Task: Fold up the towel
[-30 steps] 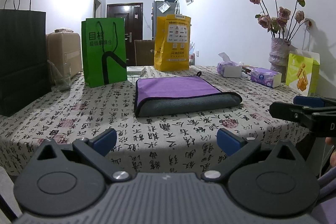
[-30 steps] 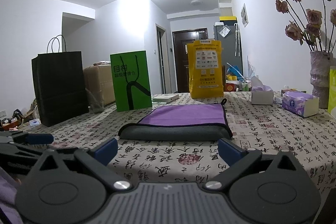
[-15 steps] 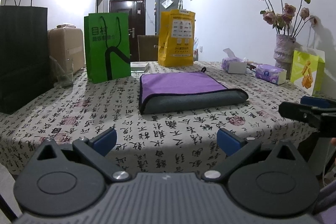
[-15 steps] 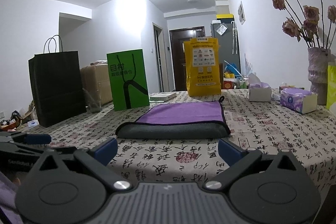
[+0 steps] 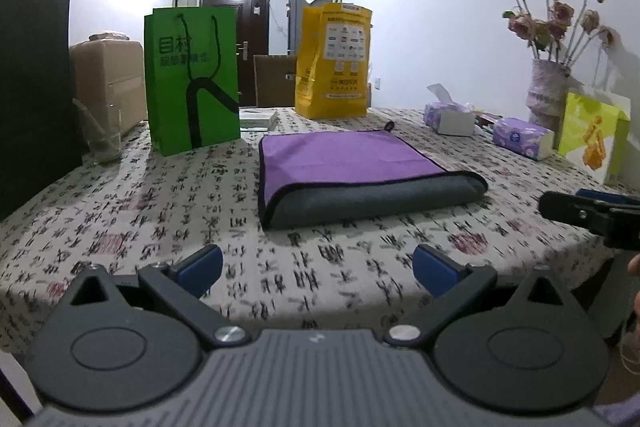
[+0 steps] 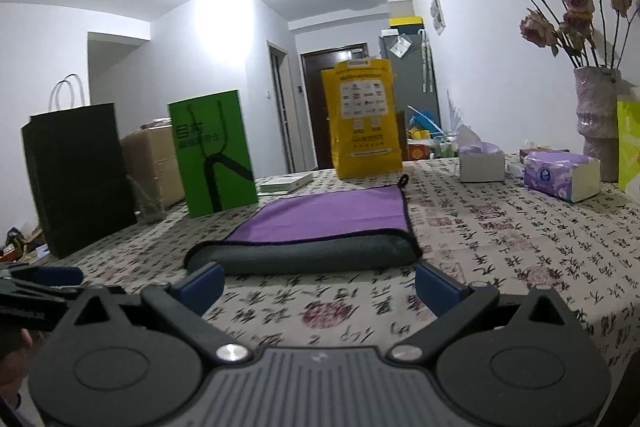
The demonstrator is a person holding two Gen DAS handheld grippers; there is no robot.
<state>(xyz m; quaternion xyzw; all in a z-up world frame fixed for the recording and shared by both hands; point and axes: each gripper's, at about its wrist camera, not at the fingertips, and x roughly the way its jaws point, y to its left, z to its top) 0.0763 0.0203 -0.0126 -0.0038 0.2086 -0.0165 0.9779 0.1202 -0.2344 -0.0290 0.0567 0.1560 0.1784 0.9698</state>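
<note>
A purple and grey towel lies folded flat on the patterned tablecloth, its rounded grey fold toward me; it also shows in the right wrist view. My left gripper is open and empty, held near the table's front edge, short of the towel. My right gripper is open and empty, close in front of the grey fold. The right gripper's fingers show at the right edge of the left wrist view. The left gripper's fingers show at the left edge of the right wrist view.
A black bag, a cardboard box, a green bag and a yellow bag stand behind the towel. Two tissue packs, a vase of dried roses and a lime bag stand at right.
Both grippers have moved forward toward the towel and stayed open. The towel has not moved.
</note>
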